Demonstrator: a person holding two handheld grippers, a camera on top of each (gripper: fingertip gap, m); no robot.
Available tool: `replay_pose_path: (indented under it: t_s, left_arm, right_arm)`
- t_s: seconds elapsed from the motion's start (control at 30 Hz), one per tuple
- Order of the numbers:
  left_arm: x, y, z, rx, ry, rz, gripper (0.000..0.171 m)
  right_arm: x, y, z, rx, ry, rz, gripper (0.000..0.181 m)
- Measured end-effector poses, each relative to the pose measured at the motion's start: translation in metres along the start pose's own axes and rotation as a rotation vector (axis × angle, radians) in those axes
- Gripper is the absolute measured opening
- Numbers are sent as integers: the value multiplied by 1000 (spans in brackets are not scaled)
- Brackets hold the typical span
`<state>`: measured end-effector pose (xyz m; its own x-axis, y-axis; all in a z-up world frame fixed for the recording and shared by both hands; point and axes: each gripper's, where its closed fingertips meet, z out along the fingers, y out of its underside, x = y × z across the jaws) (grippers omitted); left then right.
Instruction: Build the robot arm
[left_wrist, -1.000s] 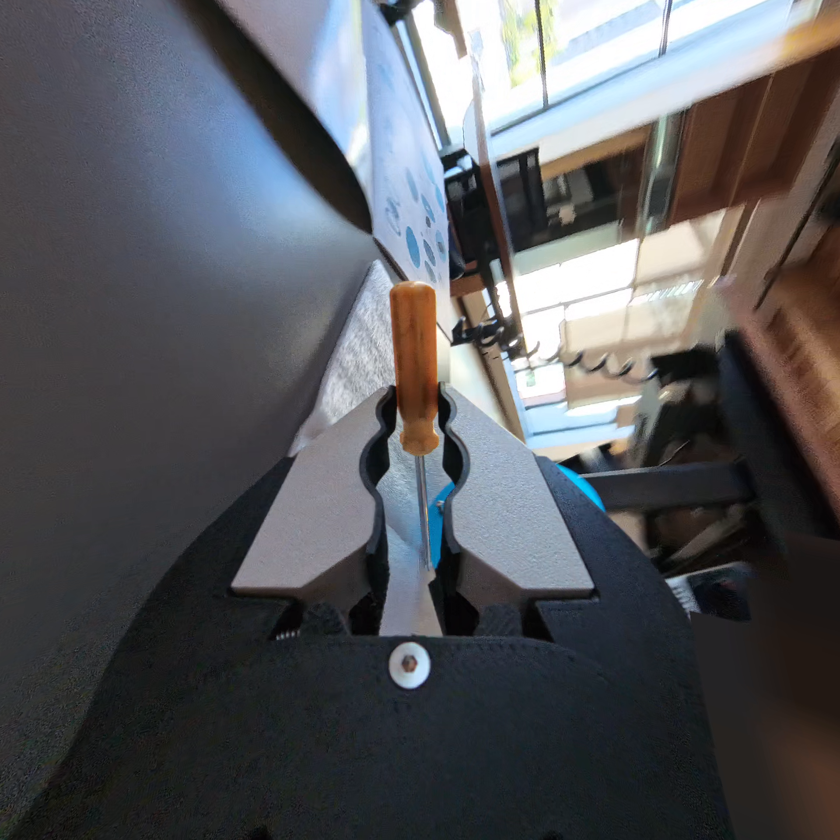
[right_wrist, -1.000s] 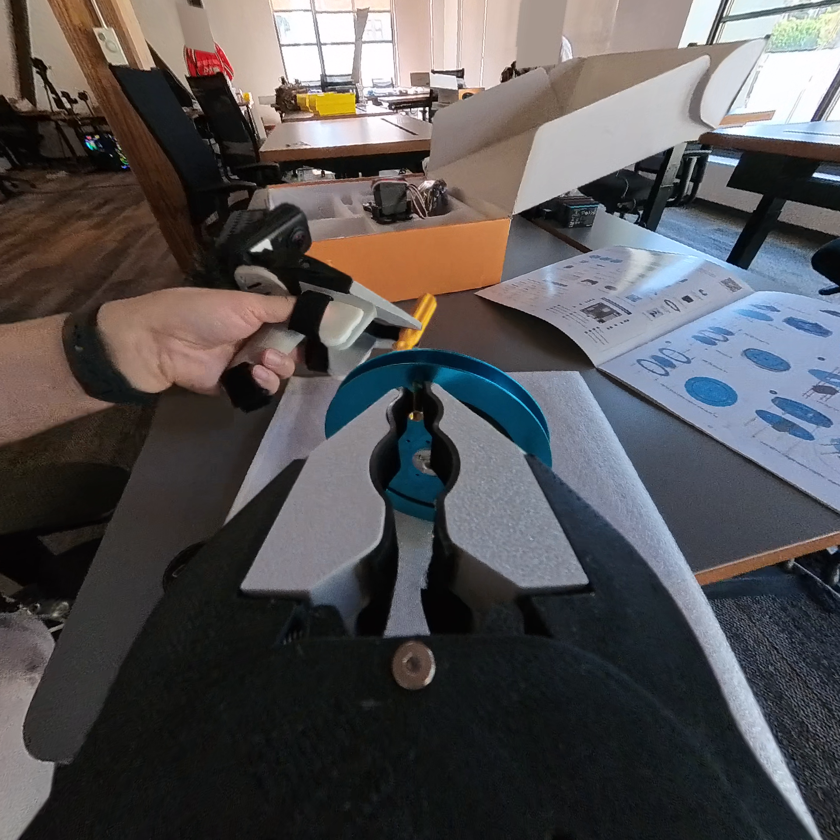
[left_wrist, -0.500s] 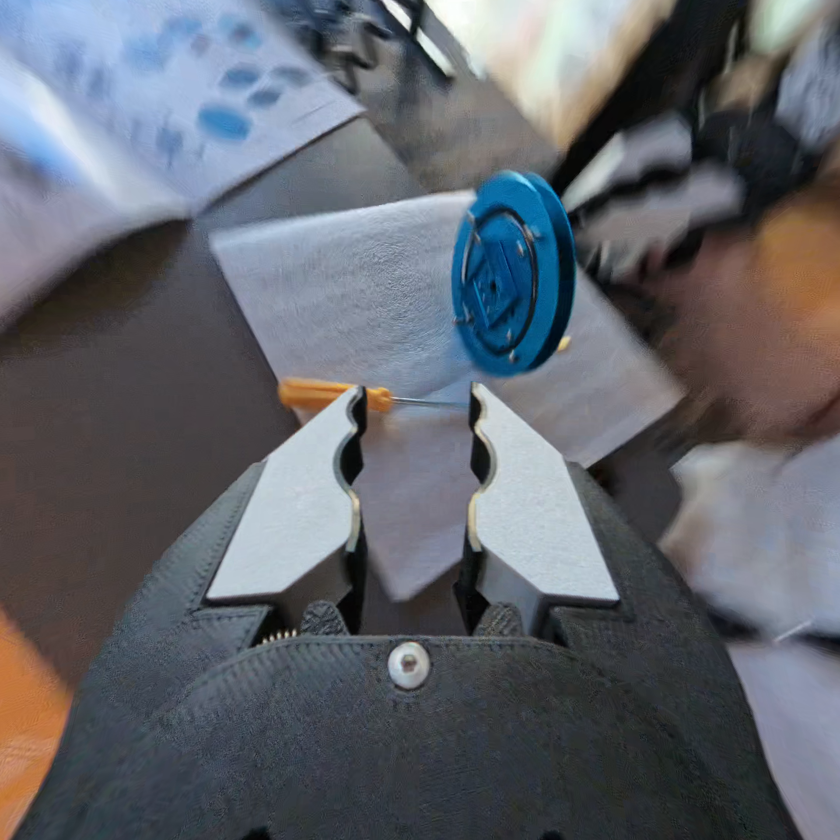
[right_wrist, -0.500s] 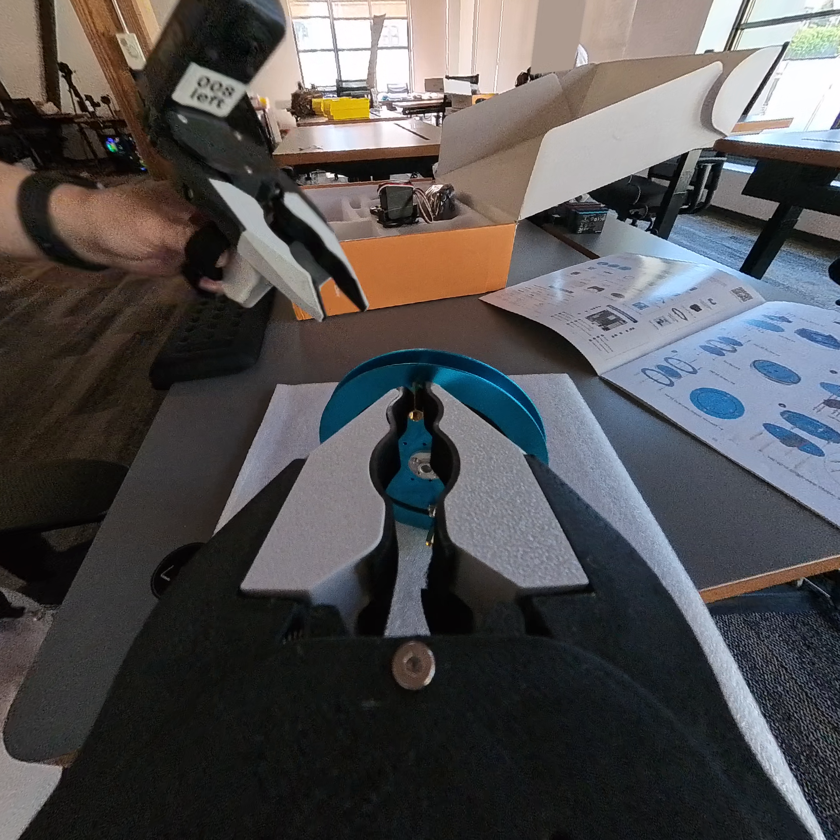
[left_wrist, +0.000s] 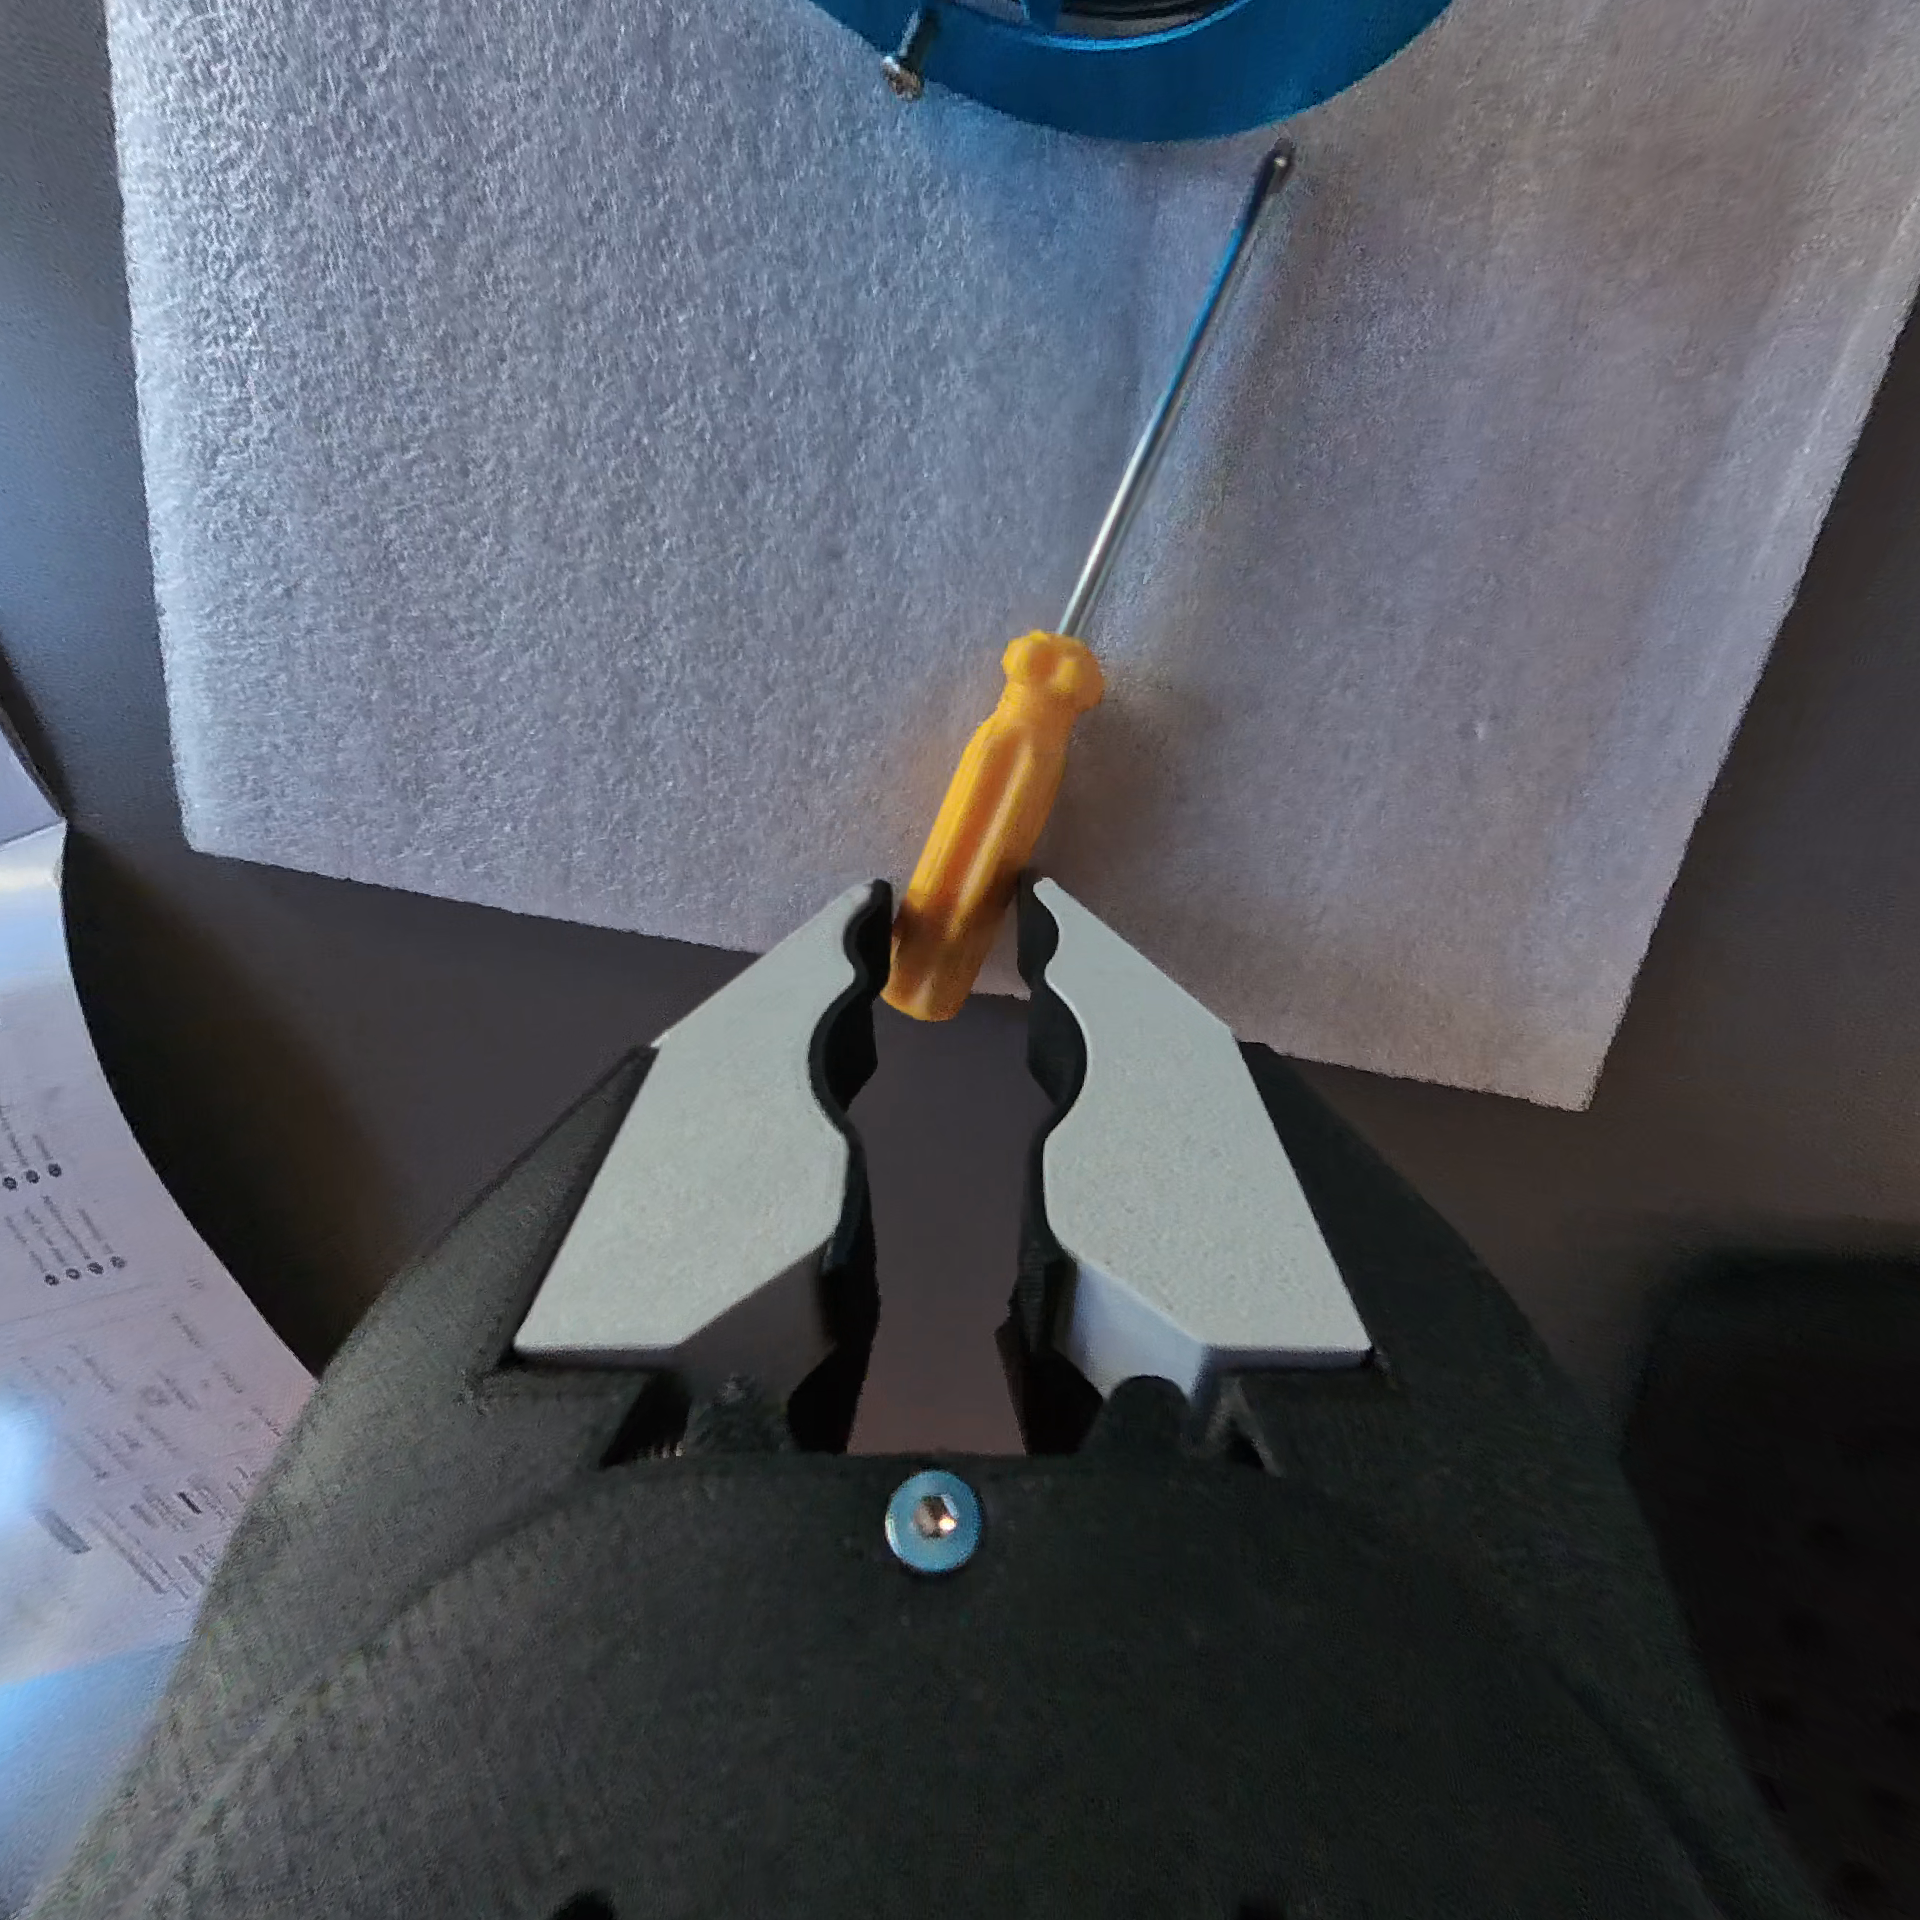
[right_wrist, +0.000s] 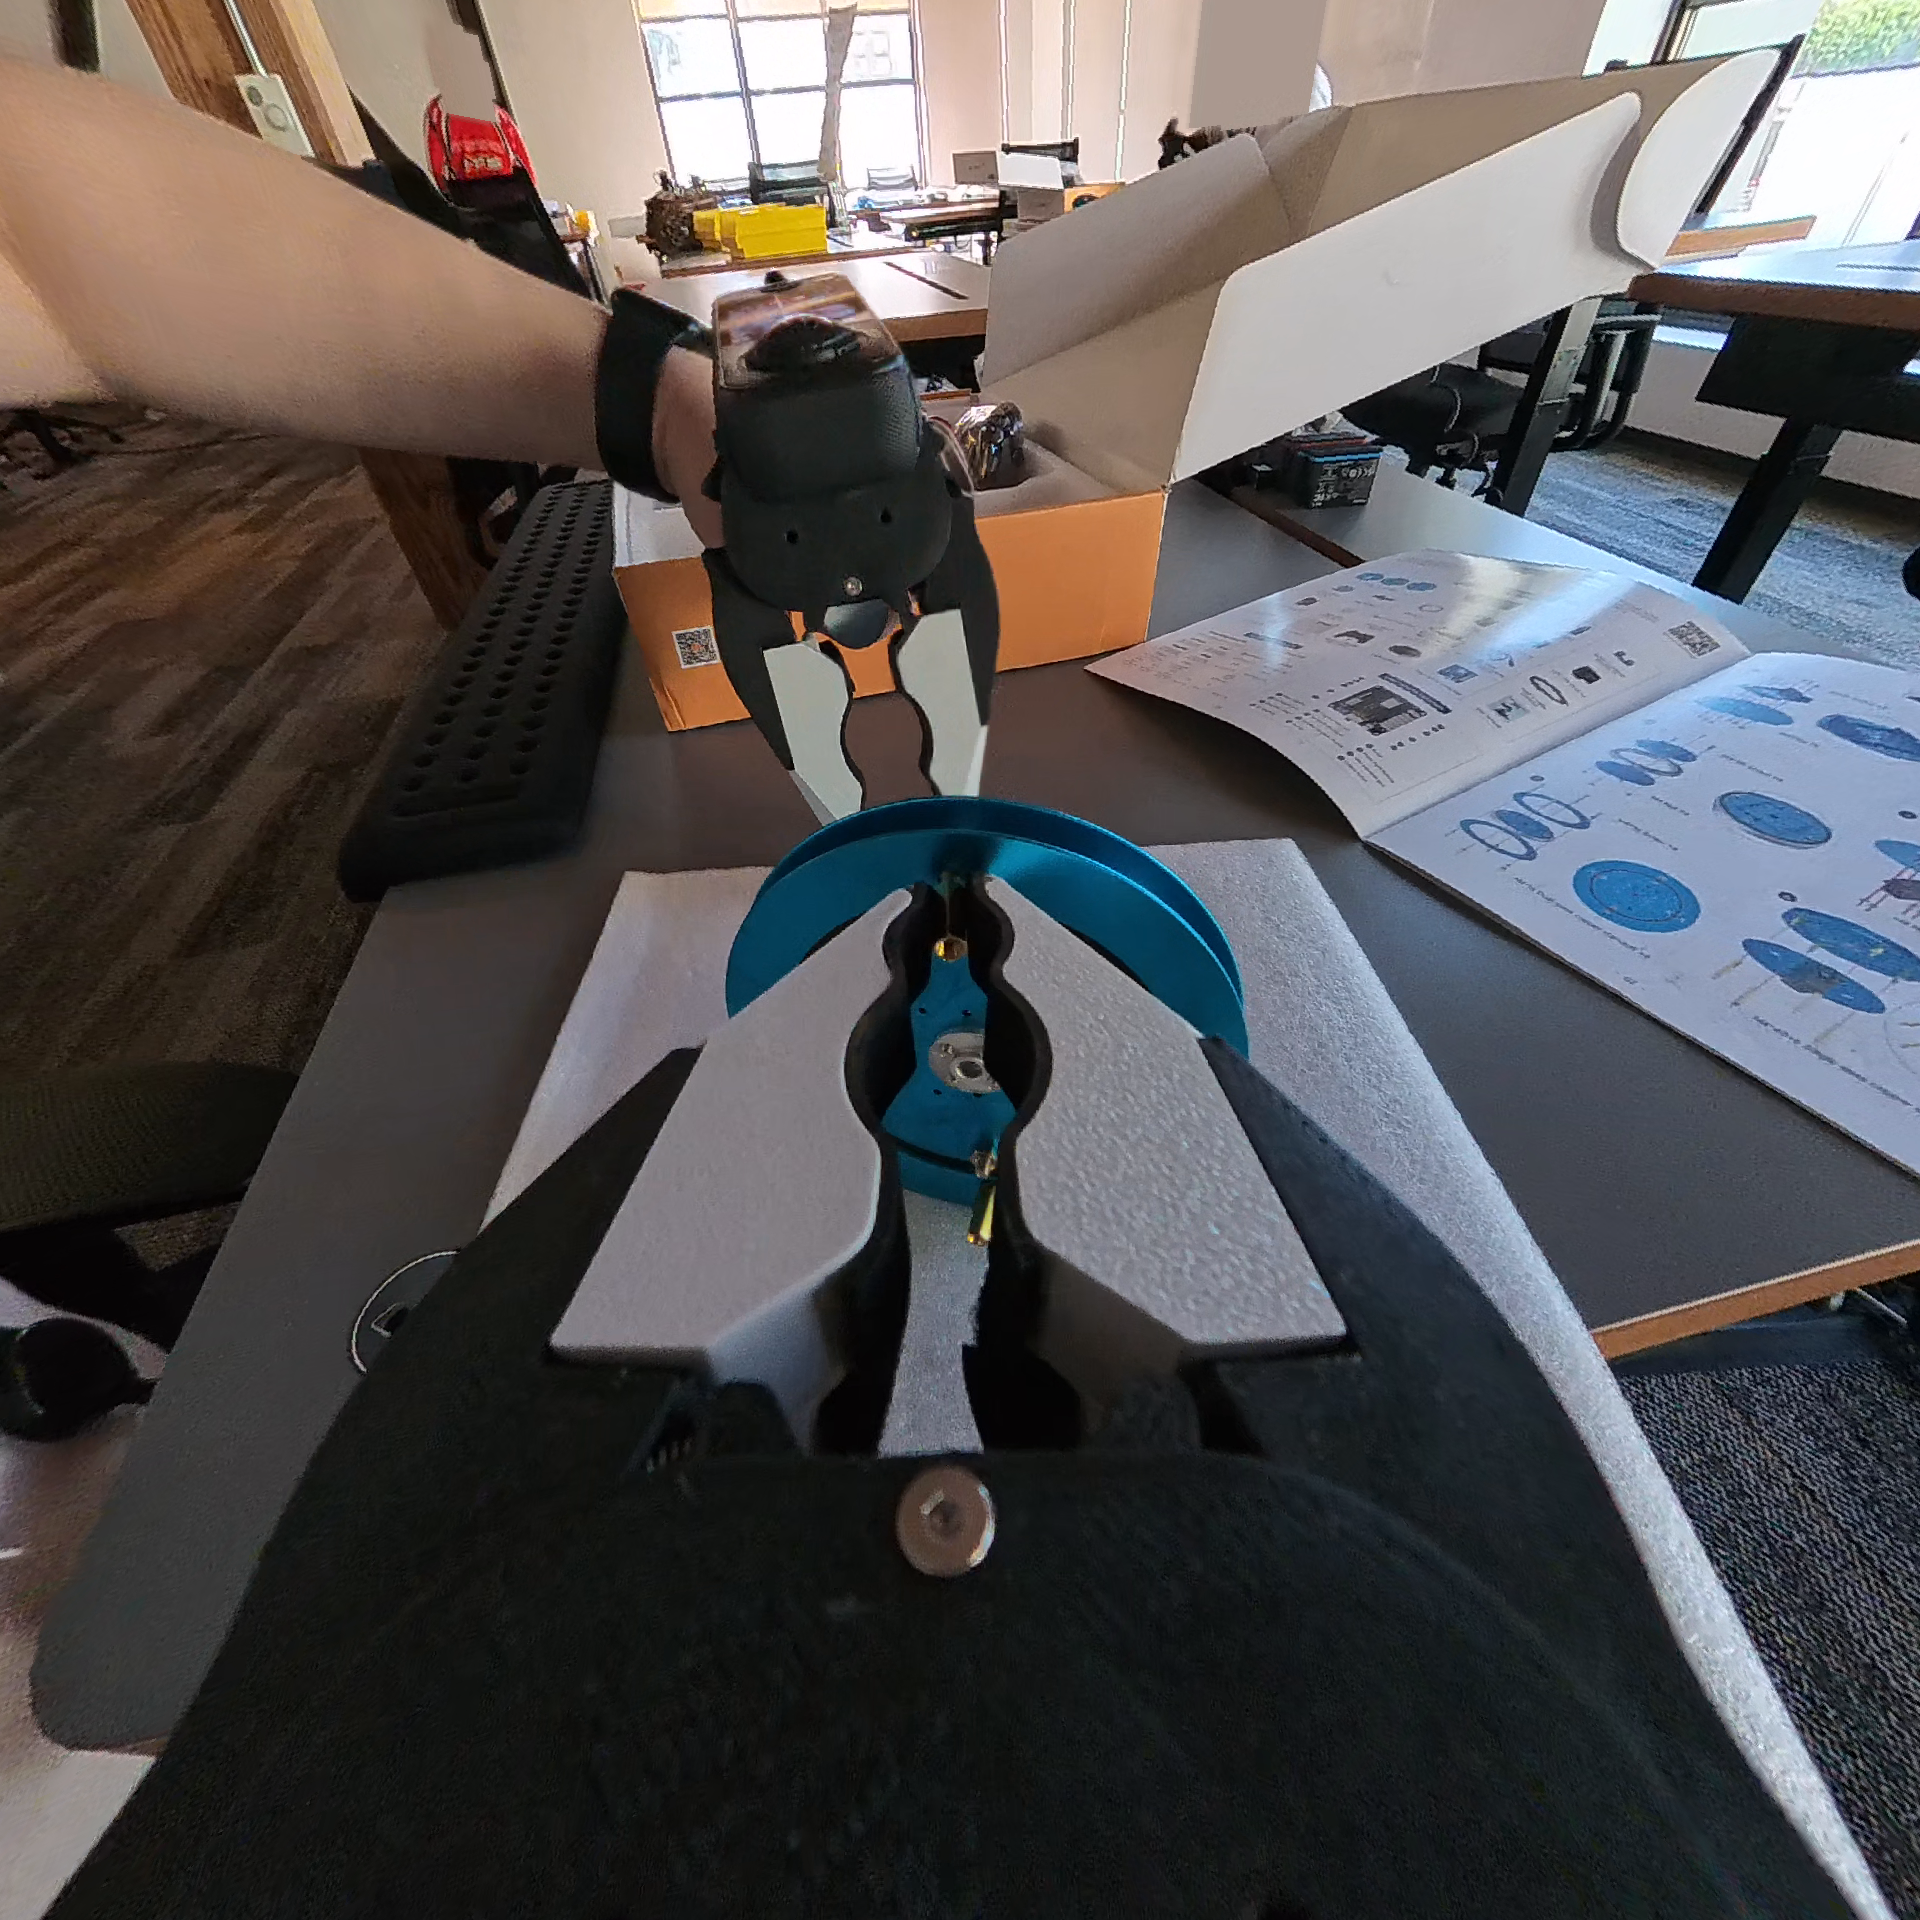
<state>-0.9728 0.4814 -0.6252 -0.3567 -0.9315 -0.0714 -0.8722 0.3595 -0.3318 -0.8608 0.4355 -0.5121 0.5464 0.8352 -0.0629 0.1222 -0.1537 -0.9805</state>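
A: What is the left gripper (left_wrist: 954, 906) doing?

B: It points down at the white foam sheet (left_wrist: 582, 468) on the grey table (right_wrist: 1538, 1174). Its jaws stand apart, and the butt of an orange-handled screwdriver (left_wrist: 989, 829) lies between the fingertips. The handle sits against the left fingertip; a gap shows on the right side, so nothing is clamped.

A: Where does the screwdriver lie?

B: On the foam, at its near edge in the left wrist view. Its thin metal shaft runs up and to the right, with the tip just short of the blue wheel (left_wrist: 1122, 83).

A: And the right gripper (right_wrist: 958, 894)?

B: Closed on that same blue wheel (right_wrist: 1091, 883), which stands on edge over the foam sheet (right_wrist: 1299, 1039). Through the gap between the fingers I see the blue hub with a silver boss and small brass standoffs.

A: Can you see the left gripper (right_wrist: 896, 784) from the right side?

B: Yes, just beyond the wheel, fingers spread and pointing down, held by a hand wearing a dark wristband (right_wrist: 639, 390). The wheel hides whatever is under its fingertips.

A: What else is around?

B: An open orange cardboard box (right_wrist: 1049, 582) at the far side, a black perforated tray (right_wrist: 499, 686) at the far left, and an open printed booklet (right_wrist: 1621, 790) to the right.
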Motion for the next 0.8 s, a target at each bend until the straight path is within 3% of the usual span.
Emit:
replay_pose_path:
  t_s: [0.17,0.27,0.4,0.53,0.63,0.73,0.8]
  left_arm:
    - [9,14,-13,-33,-7,-52,19]
    - [11,10,-9,-4,-36,-51,34]
    - [13,11,-9,-24,-25,-35,17]
    - [1,18,-35,-14,-94,-74,16]
    - [-11,8,-64,44,-167,-108,15]
    - [-13,-10,-83,114,-221,-36,15]
    - [-8,-14,-85,120,-170,16,15]
  right_arm:
    - [-1,0,1,6,-28,32,5]
    - [-1,0,0,-1,-28,34,5]
    - [-1,1,-1,-22,-26,27,5]
    - [1,1,-1,-41,-15,19,4]
    - [1,1,-1,-48,-20,25,5]
    - [3,2,-2,-53,-25,41,5]
    - [1,2,-3,-53,-42,71,4]
